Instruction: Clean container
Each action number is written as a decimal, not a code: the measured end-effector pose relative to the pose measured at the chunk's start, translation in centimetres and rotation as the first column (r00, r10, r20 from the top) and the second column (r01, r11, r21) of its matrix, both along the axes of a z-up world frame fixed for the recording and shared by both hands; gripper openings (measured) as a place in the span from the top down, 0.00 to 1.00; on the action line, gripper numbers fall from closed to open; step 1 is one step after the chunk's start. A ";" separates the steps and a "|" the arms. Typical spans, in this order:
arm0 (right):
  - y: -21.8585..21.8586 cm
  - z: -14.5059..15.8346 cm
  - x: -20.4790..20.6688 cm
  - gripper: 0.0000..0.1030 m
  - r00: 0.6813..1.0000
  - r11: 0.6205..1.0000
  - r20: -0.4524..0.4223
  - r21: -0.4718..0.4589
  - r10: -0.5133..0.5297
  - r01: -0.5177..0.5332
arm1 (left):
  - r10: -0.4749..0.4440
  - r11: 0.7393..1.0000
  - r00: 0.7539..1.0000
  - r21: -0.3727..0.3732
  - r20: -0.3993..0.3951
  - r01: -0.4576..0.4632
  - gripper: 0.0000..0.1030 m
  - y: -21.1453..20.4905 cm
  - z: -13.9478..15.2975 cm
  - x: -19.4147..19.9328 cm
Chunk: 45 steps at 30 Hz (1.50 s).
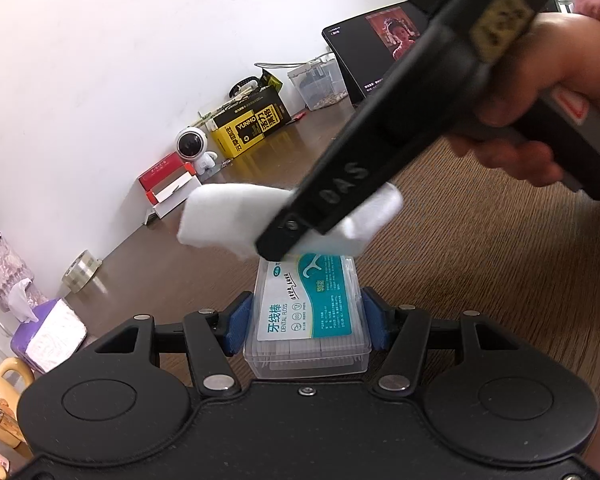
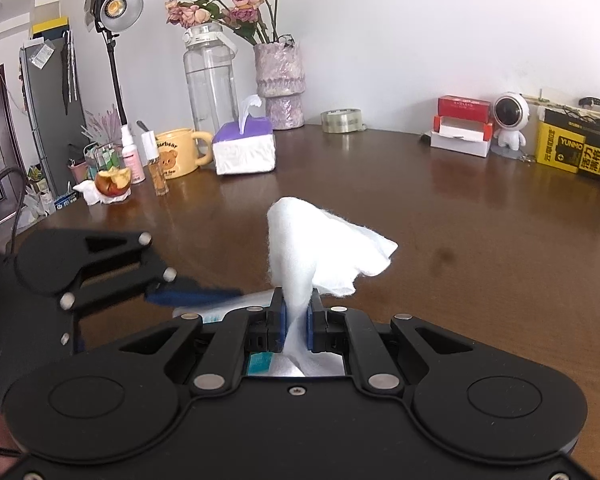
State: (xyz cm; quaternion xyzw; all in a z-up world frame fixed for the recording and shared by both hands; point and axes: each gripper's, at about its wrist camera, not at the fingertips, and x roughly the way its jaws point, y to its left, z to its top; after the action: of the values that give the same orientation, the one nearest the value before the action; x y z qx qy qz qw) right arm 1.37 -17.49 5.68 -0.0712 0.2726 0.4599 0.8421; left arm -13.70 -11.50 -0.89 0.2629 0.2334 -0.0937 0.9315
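My left gripper [image 1: 307,322] is shut on a clear plastic dental floss container [image 1: 306,320] with a teal and white label, held above the brown table [image 1: 480,280]. My right gripper [image 2: 296,320] is shut on a white cloth [image 2: 320,248]. In the left wrist view the right gripper [image 1: 278,246] comes down from the upper right and presses the white cloth [image 1: 228,212] against the container's far end. In the right wrist view the left gripper [image 2: 188,296] shows at the left, and the container [image 2: 260,362] is mostly hidden under my right gripper.
Along the wall stand a yellow and black box [image 1: 256,124], a small white robot figure [image 1: 194,150], a red and white box [image 1: 166,188], a tape roll [image 1: 80,270], a tissue pack [image 2: 244,152], a yellow mug [image 2: 178,152], a vase of flowers [image 2: 280,84] and a tablet [image 1: 374,48].
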 end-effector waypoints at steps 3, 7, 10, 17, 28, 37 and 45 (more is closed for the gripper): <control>0.3 0.0 0.3 0.91 1.000 1.000 0.004 0.003 -0.002 0.002 | 0.000 1.000 1.000 -0.003 -0.002 0.000 0.44 0.3 0.0 0.4; -0.2 -0.3 0.2 0.91 1.000 1.000 -0.004 0.010 -0.008 0.008 | -0.001 1.000 1.000 -0.012 -0.007 0.001 0.44 0.9 0.1 0.8; -1.1 -0.5 -0.2 0.91 1.000 1.000 -0.012 0.011 -0.019 0.019 | -0.002 1.000 1.000 -0.006 -0.003 0.002 0.44 1.3 0.2 1.2; -2.9 -1.1 -1.3 0.91 0.999 0.999 -0.027 0.010 -0.042 0.043 | -0.009 1.000 1.000 0.007 0.003 0.009 0.44 1.3 0.0 1.6; -1.3 -0.4 0.1 0.91 1.000 1.000 -0.012 0.013 -0.025 0.025 | -0.010 1.000 1.000 0.012 0.006 0.010 0.44 0.2 -0.3 0.5; -1.1 -0.5 0.4 0.91 0.999 0.999 -0.018 0.025 -0.029 0.030 | -0.011 1.000 1.000 -0.009 -0.006 0.011 0.44 0.5 0.0 1.0; -2.9 -1.0 -0.5 0.91 0.998 0.999 -0.030 0.009 -0.053 0.053 | -0.012 1.000 1.000 0.004 0.000 0.012 0.44 0.3 -0.1 1.2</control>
State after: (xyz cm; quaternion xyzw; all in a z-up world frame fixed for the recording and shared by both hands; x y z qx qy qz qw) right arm 0.85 -20.42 4.71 -0.0530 0.2844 0.4399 0.8502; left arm -12.48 -11.20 -0.95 0.2659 0.2318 -0.0988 0.9305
